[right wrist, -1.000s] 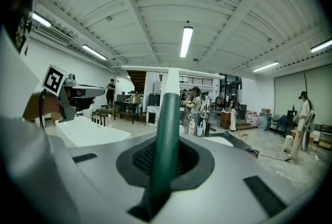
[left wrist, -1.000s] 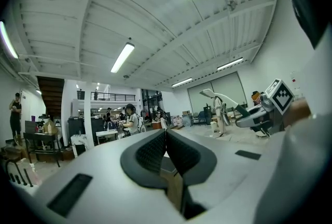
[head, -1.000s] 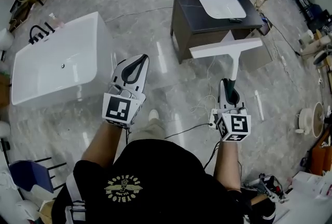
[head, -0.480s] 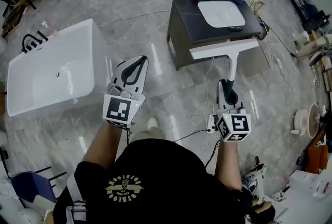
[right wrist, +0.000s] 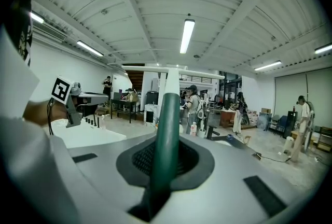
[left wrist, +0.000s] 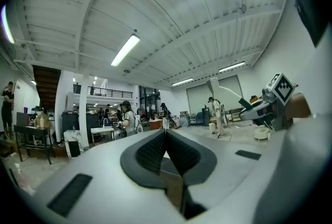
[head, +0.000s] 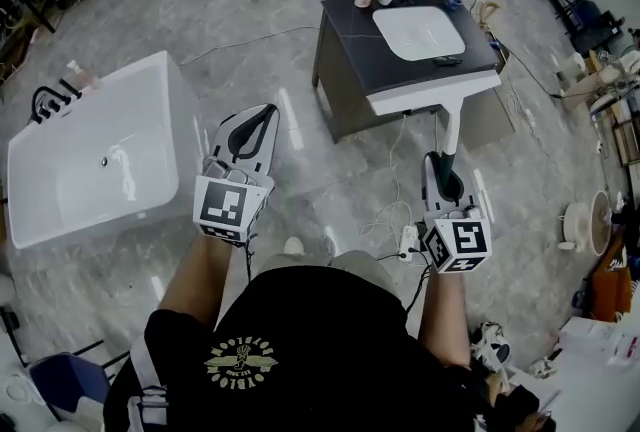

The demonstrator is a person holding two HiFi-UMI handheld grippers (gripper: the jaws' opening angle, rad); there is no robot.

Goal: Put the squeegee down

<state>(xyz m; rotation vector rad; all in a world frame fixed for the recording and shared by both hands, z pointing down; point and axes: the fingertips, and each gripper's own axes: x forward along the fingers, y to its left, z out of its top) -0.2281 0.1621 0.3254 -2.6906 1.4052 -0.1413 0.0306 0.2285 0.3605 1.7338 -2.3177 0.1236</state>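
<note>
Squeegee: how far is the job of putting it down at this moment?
Nothing looks done yet: the squeegee is in the air, not resting on anything. In hand: the right hand-held gripper is shut on its green handle, blade up near the sink cabinet. Left: set it down somewhere and open the jaws.

Black short-sleeved T-shirt (head: pixel 330 320) with a yellow emblem (head: pixel 239 361) at 7 o'clock. The left claw (head: pixel 266 110) and right claw (head: pixel 441 163) are white-shelled, black-padded, each with 1 black-and-white marker cube.
</note>
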